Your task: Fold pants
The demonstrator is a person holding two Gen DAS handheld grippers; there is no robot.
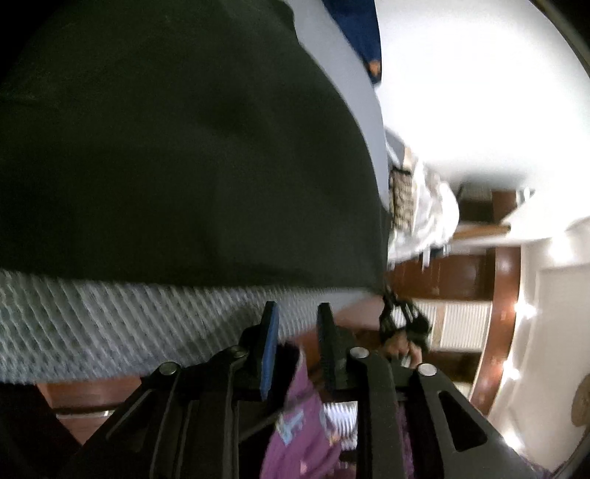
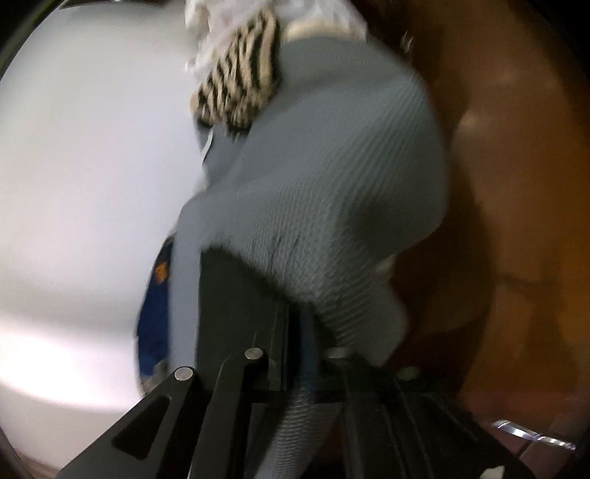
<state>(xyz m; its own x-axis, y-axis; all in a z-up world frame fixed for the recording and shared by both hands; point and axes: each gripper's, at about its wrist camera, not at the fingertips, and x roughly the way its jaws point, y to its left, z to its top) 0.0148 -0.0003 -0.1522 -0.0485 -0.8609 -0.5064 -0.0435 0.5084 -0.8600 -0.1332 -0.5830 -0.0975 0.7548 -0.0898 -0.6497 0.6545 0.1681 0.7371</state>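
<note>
We are seeing the dark pants (image 1: 177,154) lying just beyond the left hand-held gripper (image 1: 297,333), whose jaws are standing apart and empty, while the right hand-held gripper (image 2: 295,324), at their right corner, is sitting half hidden under bed cover (image 2: 332,184), so we cannot tell its grip.

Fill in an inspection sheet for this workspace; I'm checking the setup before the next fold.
Surface: grey textured cover, blurred.
Job's things: dark pants spread on the cover.
Clutter: striped cloth, white cloth, blue item.
Grippers: left gripper open, empty; right gripper partly hidden, state unclear.
Cables: nothing seen.
Surroundings: wooden floor, white wall.
</note>
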